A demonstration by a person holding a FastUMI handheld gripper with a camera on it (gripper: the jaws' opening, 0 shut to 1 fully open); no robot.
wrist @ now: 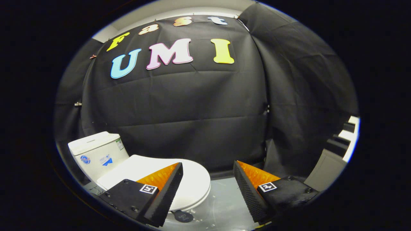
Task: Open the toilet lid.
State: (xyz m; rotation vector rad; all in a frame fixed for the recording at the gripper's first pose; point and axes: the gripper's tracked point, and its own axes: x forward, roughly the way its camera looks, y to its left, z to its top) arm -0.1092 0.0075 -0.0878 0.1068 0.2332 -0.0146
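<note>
While above the floor (221, 202), tool (208, 168) wide open, empty; toilet lid (189, 179) down.

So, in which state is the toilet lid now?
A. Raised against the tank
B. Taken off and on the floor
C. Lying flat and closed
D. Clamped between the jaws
C: the white toilet lid lies flat over the bowl below the tank, and the gripper hangs open with nothing between its jaws.

toilet lid (179, 179) lay flat on bowl, ahead-left of gripper (208, 173) | tank (96, 154) behind lid | fingers apart, above floor (224, 205)
</note>
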